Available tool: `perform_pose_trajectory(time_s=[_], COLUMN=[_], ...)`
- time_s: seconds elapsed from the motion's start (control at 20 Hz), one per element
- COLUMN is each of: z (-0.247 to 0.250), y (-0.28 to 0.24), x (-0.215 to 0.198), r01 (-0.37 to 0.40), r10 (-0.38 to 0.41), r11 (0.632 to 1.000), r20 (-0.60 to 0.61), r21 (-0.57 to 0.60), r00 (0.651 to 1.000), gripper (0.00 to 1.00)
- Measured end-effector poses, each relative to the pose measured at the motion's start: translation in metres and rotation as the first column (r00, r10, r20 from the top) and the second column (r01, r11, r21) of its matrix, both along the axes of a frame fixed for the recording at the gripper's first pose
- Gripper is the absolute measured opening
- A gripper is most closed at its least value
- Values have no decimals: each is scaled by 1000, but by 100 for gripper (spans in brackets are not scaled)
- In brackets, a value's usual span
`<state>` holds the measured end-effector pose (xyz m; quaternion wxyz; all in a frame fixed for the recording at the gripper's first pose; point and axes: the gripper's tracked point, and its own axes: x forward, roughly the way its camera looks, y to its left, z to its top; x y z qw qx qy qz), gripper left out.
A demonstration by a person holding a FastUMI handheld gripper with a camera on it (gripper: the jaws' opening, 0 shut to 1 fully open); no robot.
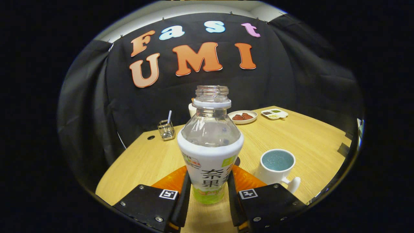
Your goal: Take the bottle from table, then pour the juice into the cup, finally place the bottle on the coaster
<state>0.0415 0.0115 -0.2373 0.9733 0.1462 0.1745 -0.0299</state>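
Gripping: gripper (208,189) clamped on one juice bottle (210,145), both fingers (184,197) pressed flat against its lower label.
Jaws: narrowed to the bottle's width, black pads touching each side.
Bottle: upright between the fingers, capless, clear plastic shoulder, threaded neck, white wrap, a little green liquid at the base.
Coaster: one, orange (247,179), flat, showing on both sides behind the bottle's base.
Cup: one white mug (278,168), round, with a handle, speckled blue inside, just beside the right finger.
Desk: one (310,136), pale wood grain, with a rounded corner.
Beyond: one wire holder (166,129) with a straw; one round plate (242,117) of red-brown pieces; one white divided dish (275,113).
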Motion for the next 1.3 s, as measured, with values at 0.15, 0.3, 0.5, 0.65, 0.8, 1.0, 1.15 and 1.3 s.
perform_pose_trajectory(time_s=[0.15, 0.3, 0.5, 0.65, 0.8, 1.0, 1.15, 1.3], z=[17, 25, 38, 44, 53, 62, 68, 73], y=[12, 26, 44, 46, 44, 41, 39, 33], x=[4, 7, 14, 18, 22, 25, 33, 38], r01=[0, -6, -15, -2, 18, 30, 26, 32], r10=[-4, -2, 0, -16, -51, -82, -97, -121], r11=[991, 969, 913, 871, 814, 726, 654, 578], r20=[32, 31, 38, 33, 40, 43, 49, 47], r21=[134, 249, 409, 491, 580, 687, 756, 815], r00=[999, 1000, 999, 999, 998, 996, 994, 991], gripper=[54, 54, 54, 54, 54, 54, 54, 54])
